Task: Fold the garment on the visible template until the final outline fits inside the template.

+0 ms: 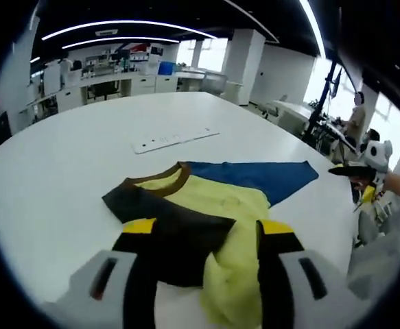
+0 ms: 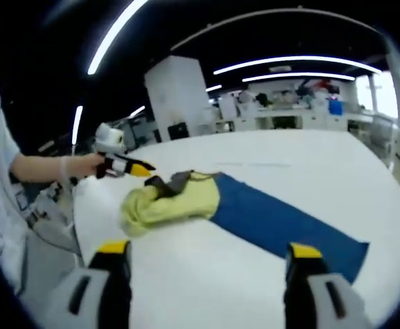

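Both grippers, left [image 1: 201,274] and right [image 2: 208,288], gape empty over shirt [image 1: 206,205] bunched on blue template [image 2: 282,223], likely repositioning for a fold.

no legible text, labels or numbers anywhere; marks on the white strip [image 1: 174,140] too blurred to read

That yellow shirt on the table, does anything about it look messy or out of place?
Yes. The yellow T-shirt lies bunched and crumpled, overhanging one end of the blue template on the white table, with its dark sleeve splayed sideways.
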Demonstrator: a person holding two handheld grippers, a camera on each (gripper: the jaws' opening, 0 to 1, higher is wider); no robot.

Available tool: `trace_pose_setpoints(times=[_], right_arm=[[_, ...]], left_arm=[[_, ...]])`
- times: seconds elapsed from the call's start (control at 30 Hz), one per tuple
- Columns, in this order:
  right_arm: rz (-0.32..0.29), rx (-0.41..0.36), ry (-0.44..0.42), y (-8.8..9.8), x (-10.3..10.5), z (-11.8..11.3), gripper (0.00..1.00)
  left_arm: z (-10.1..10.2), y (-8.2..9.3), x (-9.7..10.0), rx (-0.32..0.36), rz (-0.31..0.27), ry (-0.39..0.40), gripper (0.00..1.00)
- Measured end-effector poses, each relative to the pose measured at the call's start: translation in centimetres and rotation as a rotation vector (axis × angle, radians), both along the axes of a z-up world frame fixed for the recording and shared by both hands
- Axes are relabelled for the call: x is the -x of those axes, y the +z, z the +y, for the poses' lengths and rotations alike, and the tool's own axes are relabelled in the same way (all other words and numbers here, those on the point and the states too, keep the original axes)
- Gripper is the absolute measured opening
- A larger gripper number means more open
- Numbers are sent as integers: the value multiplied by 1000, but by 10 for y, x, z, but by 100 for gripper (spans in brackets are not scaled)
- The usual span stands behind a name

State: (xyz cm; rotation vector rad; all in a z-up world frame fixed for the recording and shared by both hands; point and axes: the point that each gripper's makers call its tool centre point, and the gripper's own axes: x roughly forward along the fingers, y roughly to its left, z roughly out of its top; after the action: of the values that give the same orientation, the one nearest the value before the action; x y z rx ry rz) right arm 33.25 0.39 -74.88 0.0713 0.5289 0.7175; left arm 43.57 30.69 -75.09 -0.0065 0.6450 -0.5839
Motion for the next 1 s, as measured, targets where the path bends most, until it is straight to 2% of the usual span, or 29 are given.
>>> trace_pose_setpoints(times=[0.1, 0.3, 0.4, 0.5, 0.6, 0.67, 0.83, 0.87, 0.93, 1.0], right_arm=[[3, -2, 0, -1, 1, 0, 93], [8, -1, -6, -2, 3, -2, 93], [12, -2, -13, -4, 4, -5, 93], [17, -3, -18, -6, 4, -5, 93], [22, -7, -22, -8, 5, -6, 93], [26, -9, -23, -9, 6, -5, 93], [28, -8, -26, -9, 9, -5, 92], [30, -8, -27, -9, 10, -5, 92], [33, -3, -29, -10, 11, -7, 92], [35, -6, -34, -11, 12, -8, 92]], left_arm=[[17, -7, 2, -16, 17, 34, 52], [61, -30, 13, -96, 32, 74, 47], [71, -36, 20, -131, 41, 68, 41], [73, -41, 25, -147, 47, 55, 36], [70, -44, 24, -166, 28, 21, 34], [64, -47, 24, -161, 46, 12, 32], [54, -54, 16, -23, 112, 88, 28], [52, -55, 19, -7, 125, 101, 26], [51, -59, 21, -20, 132, 98, 17], [50, -61, 24, -31, 143, 102, 2]])
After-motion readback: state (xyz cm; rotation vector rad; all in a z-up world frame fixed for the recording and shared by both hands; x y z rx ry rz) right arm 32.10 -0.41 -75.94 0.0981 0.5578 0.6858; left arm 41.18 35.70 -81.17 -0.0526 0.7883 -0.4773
